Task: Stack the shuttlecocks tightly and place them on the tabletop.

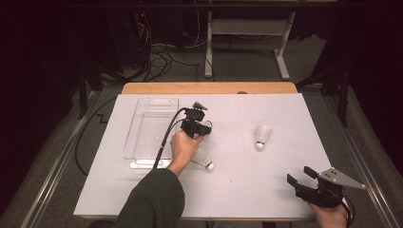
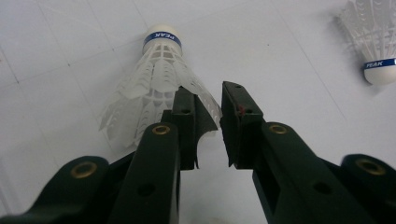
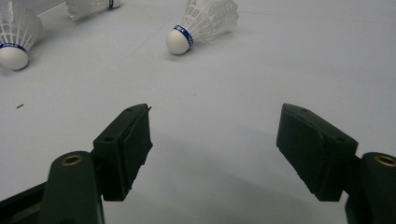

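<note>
At the lower right of the high view, the right gripper [image 1: 301,176] was held low over the white table [image 1: 266,190], its jaws spread wide with nothing between them. Nearer the middle of the frame, a second shuttlecock [image 1: 203,159] lay on its side just beside the left hand [image 1: 183,146]. Above that hand, the left gripper [image 1: 203,129] was seen; in the left gripper view its jaws stood narrowly apart, pinching the skirt edge of a shuttlecock [image 2: 154,88] whose cork pointed away. A third shuttlecock [image 1: 262,136] rested right of centre. At upper left, a clear plastic tray [image 1: 138,156] was seen, apparently empty.
</note>
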Available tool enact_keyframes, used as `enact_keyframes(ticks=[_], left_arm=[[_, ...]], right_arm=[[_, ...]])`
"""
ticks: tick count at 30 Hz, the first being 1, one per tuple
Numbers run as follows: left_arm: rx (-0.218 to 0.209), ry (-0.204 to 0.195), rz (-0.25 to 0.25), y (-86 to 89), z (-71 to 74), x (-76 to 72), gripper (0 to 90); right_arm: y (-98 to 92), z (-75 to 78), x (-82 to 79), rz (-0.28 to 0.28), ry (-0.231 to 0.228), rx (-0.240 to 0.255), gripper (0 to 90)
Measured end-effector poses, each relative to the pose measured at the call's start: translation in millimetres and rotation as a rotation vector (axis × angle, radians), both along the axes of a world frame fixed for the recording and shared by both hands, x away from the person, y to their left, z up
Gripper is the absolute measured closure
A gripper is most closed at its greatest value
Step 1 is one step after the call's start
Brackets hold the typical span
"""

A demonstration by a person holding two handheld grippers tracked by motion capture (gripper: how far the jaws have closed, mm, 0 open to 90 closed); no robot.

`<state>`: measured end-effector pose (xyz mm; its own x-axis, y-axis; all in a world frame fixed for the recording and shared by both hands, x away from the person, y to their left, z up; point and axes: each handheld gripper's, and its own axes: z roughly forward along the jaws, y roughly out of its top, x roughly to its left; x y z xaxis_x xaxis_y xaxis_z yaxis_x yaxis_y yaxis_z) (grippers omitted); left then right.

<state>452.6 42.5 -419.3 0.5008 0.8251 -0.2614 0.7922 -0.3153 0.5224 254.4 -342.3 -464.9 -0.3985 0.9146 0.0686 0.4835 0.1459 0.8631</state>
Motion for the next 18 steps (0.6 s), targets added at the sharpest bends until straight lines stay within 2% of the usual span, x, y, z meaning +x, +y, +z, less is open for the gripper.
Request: enact_keyframes(ticks=[12, 18], left_arm=[[0.028, -0.006, -0.004, -1.8, -0.4, 1.3, 88.1], [0.039, -0.022, -0.016, -3.6, 2.9, -0.8, 89.5]], right_arm=[[-0.2, 0.0, 0.0, 0.002, 0.000, 0.001, 26.8], [0.7, 0.4, -0.8, 0.007, -0.003, 0.003, 26.8]])
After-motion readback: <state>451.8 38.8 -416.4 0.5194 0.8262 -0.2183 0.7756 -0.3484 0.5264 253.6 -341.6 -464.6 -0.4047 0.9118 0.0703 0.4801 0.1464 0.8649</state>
